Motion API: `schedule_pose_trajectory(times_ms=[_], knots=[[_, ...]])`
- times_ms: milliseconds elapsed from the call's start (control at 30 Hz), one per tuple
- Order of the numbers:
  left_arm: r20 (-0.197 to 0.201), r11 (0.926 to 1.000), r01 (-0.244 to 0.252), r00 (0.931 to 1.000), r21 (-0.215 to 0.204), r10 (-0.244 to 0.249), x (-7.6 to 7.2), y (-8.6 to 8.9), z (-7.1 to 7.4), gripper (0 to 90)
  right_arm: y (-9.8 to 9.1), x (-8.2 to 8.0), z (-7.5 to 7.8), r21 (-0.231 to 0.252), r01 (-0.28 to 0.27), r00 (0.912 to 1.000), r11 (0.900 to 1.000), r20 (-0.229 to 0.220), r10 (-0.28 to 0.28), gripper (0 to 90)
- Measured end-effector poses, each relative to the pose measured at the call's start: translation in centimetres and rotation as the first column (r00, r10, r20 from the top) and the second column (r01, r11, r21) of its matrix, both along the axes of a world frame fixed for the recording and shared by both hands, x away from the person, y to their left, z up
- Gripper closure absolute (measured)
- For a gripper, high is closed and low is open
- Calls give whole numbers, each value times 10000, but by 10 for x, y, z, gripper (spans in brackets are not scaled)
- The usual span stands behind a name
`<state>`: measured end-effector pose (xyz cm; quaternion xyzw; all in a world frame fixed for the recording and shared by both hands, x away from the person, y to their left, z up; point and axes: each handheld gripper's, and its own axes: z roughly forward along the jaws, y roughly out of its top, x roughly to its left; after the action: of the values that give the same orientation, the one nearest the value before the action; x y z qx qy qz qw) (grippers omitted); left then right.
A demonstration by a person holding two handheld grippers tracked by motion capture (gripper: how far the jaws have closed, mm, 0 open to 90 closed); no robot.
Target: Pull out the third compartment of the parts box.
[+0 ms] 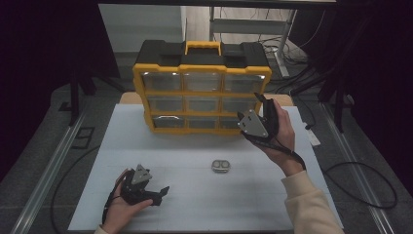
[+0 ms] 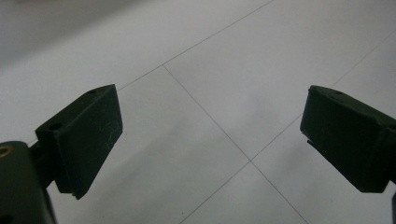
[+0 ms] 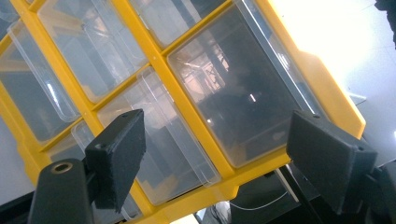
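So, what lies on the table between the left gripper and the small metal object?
Nothing: in the high view, bare white table separates the left gripper from the small metal object.

White table (image 1: 204, 195) on grey floor (image 1: 44, 146) (cables (image 1: 360, 170) trailing), dark surroundings

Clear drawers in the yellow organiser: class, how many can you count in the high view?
9, in three rows of three across the front of the organiser. The right gripper partly covers the bottom-right drawer.
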<state>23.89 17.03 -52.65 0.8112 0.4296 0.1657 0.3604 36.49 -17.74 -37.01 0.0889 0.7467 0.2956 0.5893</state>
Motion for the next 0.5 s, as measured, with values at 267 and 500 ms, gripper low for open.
schedule_pose_trajectory(times_ms=[267, 500], knots=[[-6, 10000, 8, 10000, 13, -8, 0, 0, 0, 63, -1, 3, 3, 10, 55, 10000, 10000, 1, -55, 203], [-15, 10000, 8, 10000, 11, -8, 0, 0, 0, 63, 1, 6, 5, -39, 76, 9999, 10000, 92, -75, 205]])
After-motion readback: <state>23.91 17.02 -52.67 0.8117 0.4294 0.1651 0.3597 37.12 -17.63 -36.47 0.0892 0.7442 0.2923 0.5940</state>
